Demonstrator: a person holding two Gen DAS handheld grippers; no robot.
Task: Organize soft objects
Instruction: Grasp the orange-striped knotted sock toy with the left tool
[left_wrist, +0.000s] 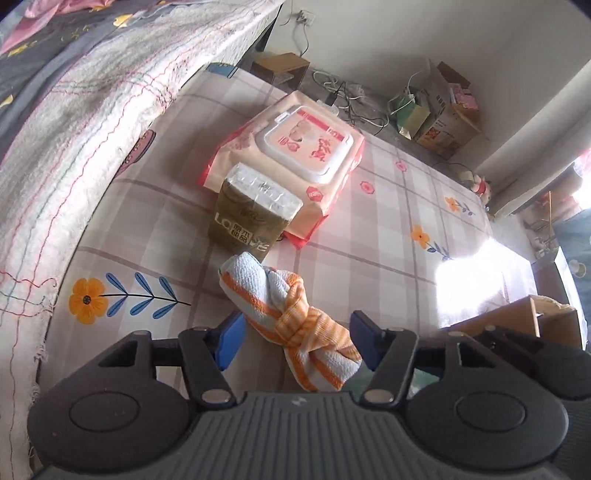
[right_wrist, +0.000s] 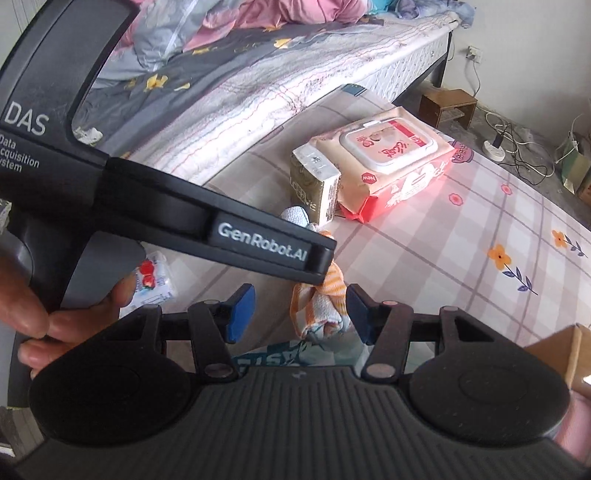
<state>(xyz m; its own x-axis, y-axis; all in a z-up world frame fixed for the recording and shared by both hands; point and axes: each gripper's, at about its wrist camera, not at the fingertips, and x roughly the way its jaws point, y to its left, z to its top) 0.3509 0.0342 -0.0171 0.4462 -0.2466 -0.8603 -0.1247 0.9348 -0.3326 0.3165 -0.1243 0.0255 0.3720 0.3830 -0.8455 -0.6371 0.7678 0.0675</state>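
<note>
Right now the knotted orange-striped towel lies on the plaid flowered sheet, its long axis running diagonally from the olive tissue pack toward the camera, so it crosses the gap of the left gripper at a slant and not squarely. The 2 blue pads of that gripper stand apart on either side of the knot, with the near end of the towel close beside the right-hand pad; whether that pad touches the cloth I cannot tell. In the right wrist view the right gripper also has its jaws apart, with the towel's end in the gap, partly hidden by the left gripper's body. Both tools are at the towel, the left one straddling its middle. Behind the olive pack sits the pink wet-wipes pack.
</note>
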